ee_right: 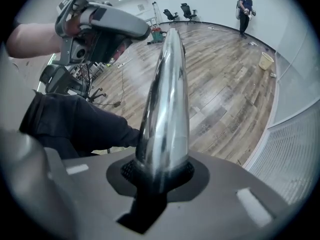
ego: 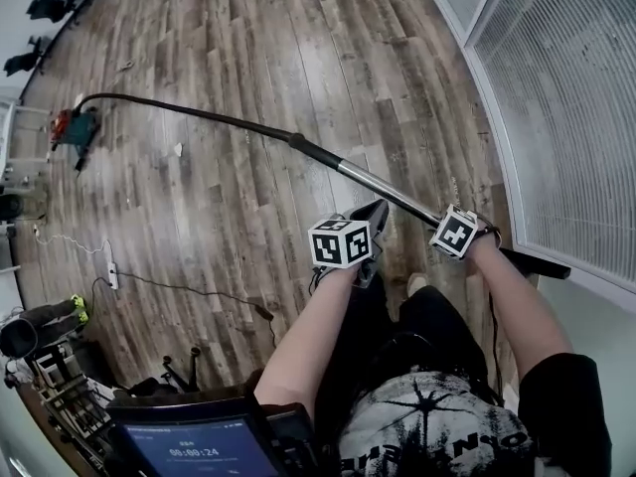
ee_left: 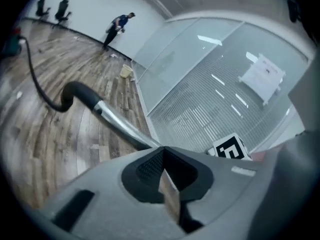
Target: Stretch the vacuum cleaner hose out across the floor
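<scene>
The hose (ego: 199,114) lies across the wooden floor (ego: 248,48), running from the vacuum cleaner (ego: 75,129) at the far left wall to a chrome tube (ego: 383,189) that slants toward the person's feet. The right tool (ego: 444,225) is clamped on that tube, which rises straight out from between its jaws in the right gripper view. The left tool (ego: 370,217) is closed on nothing and sits just beside the tube.

Open floor spreads ahead and to the left. On the right a glass wall (ego: 566,117) with blinds bounds the room, close to the right tool. Clutter crowds the lower left: a power strip (ego: 112,276) with its cable, and stands.

A screen (ego: 194,450) below shows digits too small to read with certainty. A paper sheet (ee_left: 262,76) on the glass is unreadable.
</scene>
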